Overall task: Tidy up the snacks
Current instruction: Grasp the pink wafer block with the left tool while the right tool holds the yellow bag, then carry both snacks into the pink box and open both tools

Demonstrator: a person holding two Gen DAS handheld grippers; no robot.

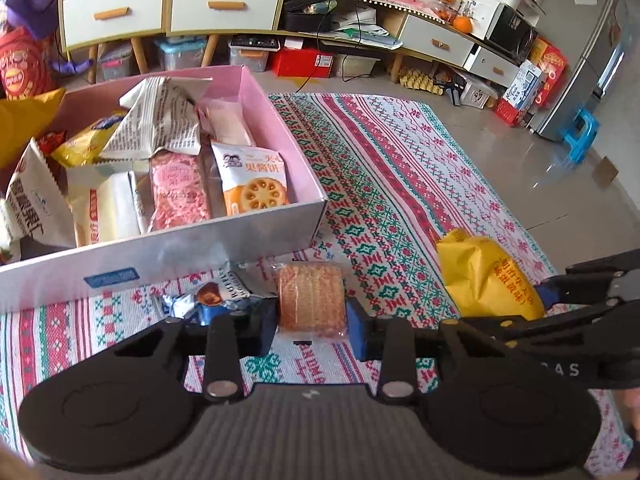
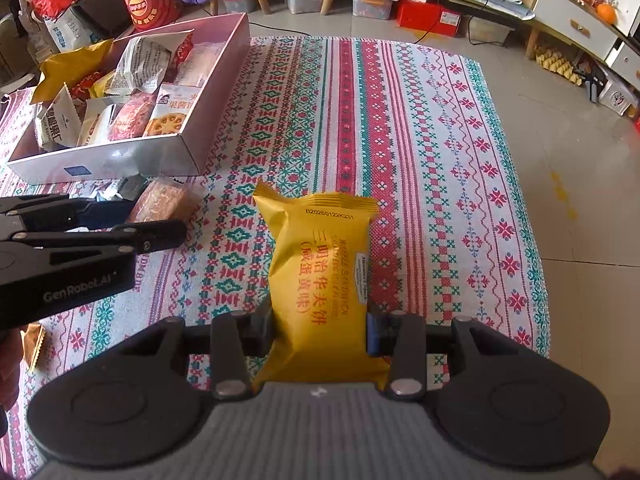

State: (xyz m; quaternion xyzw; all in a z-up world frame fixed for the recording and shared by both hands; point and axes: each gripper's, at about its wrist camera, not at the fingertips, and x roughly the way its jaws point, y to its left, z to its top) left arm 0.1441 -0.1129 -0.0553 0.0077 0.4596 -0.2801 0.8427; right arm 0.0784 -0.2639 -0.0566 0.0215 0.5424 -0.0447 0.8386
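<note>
**Ana:** Right wrist view first: what can you read on the yellow packet [image 2: 320, 280]?

**Ben:** "B20260122K231" along the top seal, red Chinese characters down the front, and small English that seems to say "WAFFLE SANDWICH". The right gripper [image 2: 320, 330] is clenched on its lower half, a pad on each side.

**Ana:** And the black arm at left?

**Ben:** That is the left gripper [image 1: 312, 316], marked "GenRobot.AI". It is clamped on a clear-wrapped brown biscuit bar [image 1: 312, 304], near the box [image 1: 192, 256].

**Ana:** What is in the box?

**Ben:** Packed snacks, among them an orange-and-white cookie packet [image 1: 252, 180] with Chinese lettering and a newsprint-patterned bag [image 1: 160, 120]. A silver-blue wrapper [image 1: 208, 296] lies left of the bar; its print is cut off.

**Ana:** The surface?

**Ben:** A white cloth [image 2: 400, 140] with red and green cross-stitch bands, over a grey tiled floor [image 2: 580, 220]. Far off stand white-drawered cabinets [image 1: 168, 8], with oranges [image 1: 462, 24] at right.
</note>
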